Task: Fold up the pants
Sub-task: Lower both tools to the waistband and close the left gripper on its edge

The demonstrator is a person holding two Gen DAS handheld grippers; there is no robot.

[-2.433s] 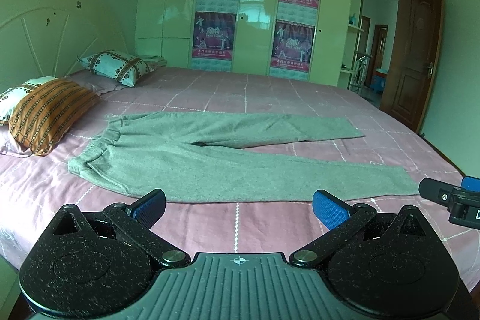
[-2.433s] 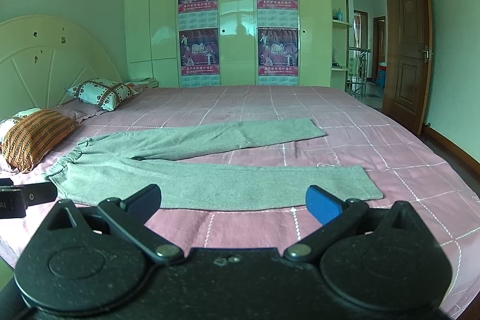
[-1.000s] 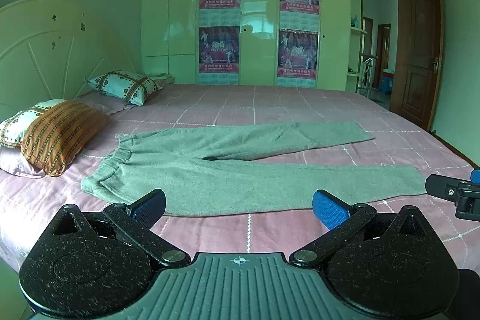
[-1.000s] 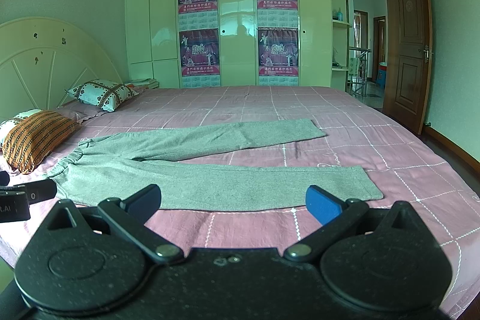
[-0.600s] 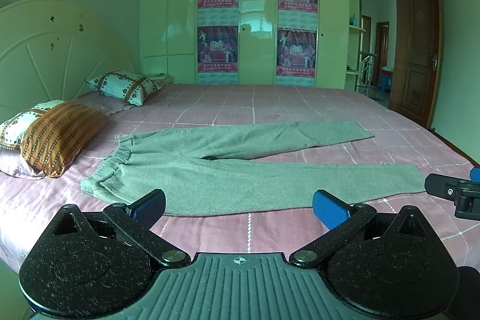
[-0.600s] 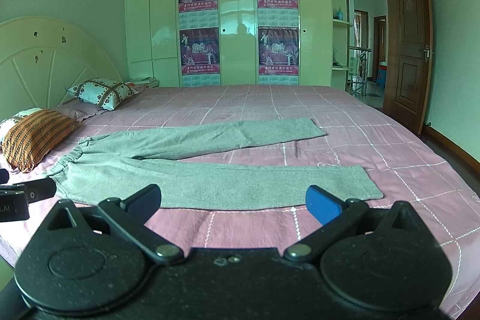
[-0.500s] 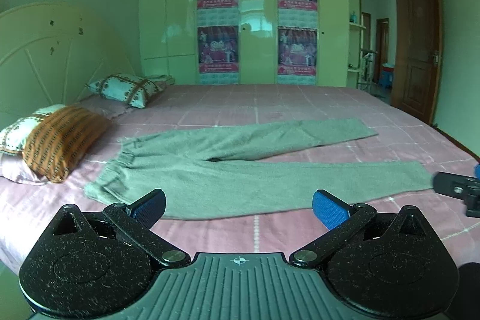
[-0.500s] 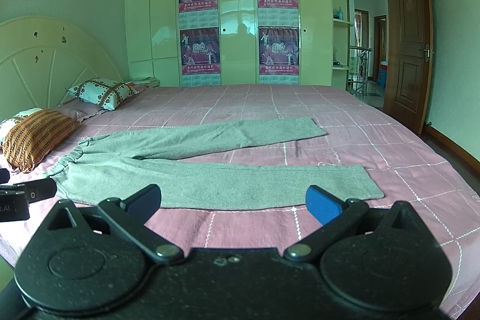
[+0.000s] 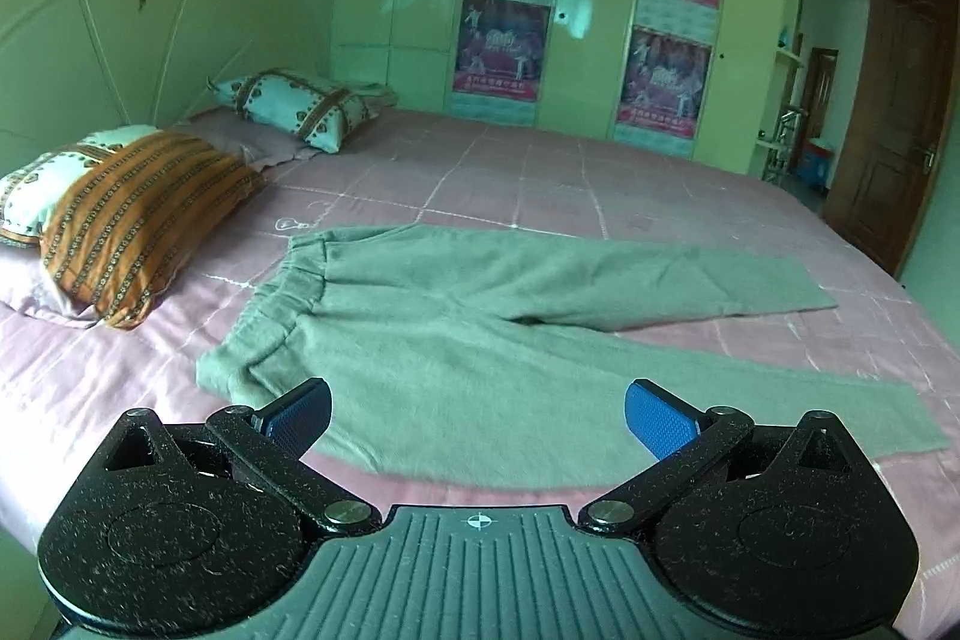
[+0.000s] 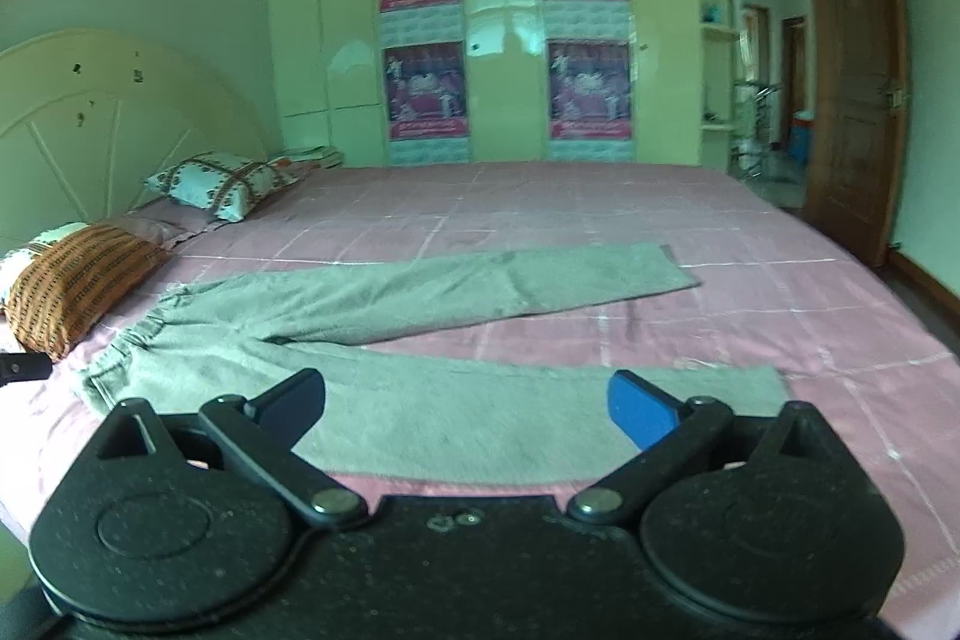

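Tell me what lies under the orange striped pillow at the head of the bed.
The orange striped pillow leans on a white patterned pillow, whose end shows behind it. Both rest on a pink pillow. How far each extends underneath is covered.

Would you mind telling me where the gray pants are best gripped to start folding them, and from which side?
Probably the near leg of the gray pants: left gripper at the waistband corner, right gripper at the cuff, both from the bed's near edge. The pants lie flat, legs spread in a V, so the near leg would fold onto the far one.
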